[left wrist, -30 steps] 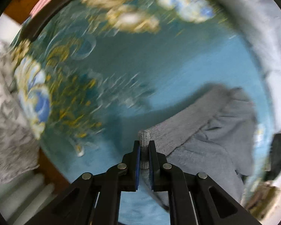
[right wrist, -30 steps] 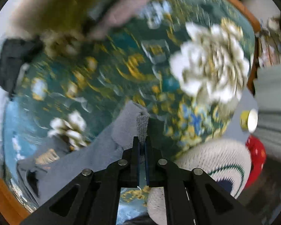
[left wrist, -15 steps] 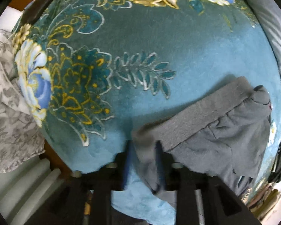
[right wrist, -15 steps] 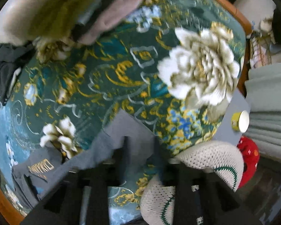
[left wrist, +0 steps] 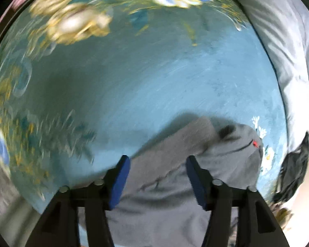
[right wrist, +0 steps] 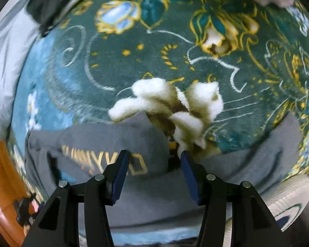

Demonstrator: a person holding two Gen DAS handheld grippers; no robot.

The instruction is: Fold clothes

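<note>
On the teal floral blanket your grey shorts lie flat; your left gripper and right gripper both gape wide, holding nothing.

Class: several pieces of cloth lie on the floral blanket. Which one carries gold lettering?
The grey garment lying just ahead of the right gripper; the dark cloth at the upper left shows no lettering.

Left black two-finger gripper: matte black angular plastic linkage arms, four round silver screw heads across the knuckles, flat blue rubber pads lining the inner faces of the jaws. Right black two-finger gripper: identical build, same silver screws and blue pads.
</note>
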